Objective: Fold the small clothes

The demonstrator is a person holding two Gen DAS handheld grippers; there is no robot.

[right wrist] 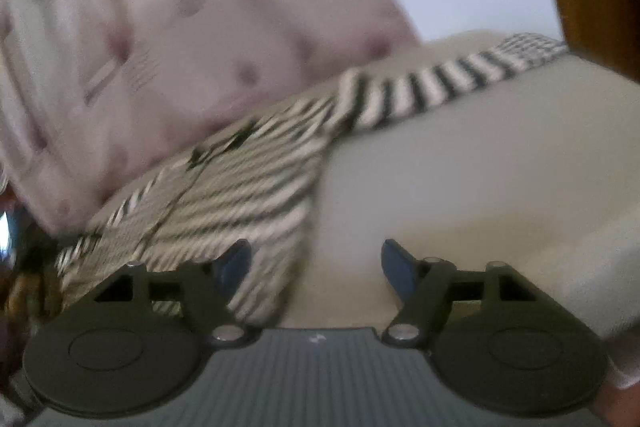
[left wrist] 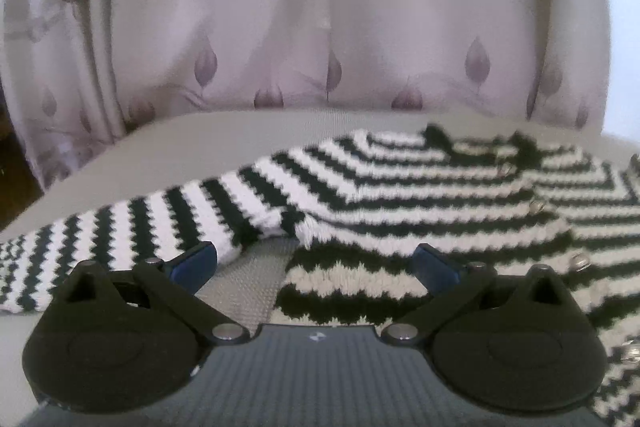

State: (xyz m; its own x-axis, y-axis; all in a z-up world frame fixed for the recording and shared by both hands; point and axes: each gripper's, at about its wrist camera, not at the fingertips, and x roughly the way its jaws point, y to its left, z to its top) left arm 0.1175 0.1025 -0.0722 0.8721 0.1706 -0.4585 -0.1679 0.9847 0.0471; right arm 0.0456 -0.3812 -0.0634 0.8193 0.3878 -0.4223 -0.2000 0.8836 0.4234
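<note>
Left tongs (left wrist: 314, 263) open over striped sweater (left wrist: 400, 195), right tongs (right wrist: 316, 263) open at its edge

We lose the striped sweater (left wrist: 400, 195) past the right edge on the left wrist camera, sleeve end cut off left. On the right wrist view, the sweater (right wrist: 224, 187) smears with blur, and the curtain (right wrist: 160, 47) print is unreadable.
</note>
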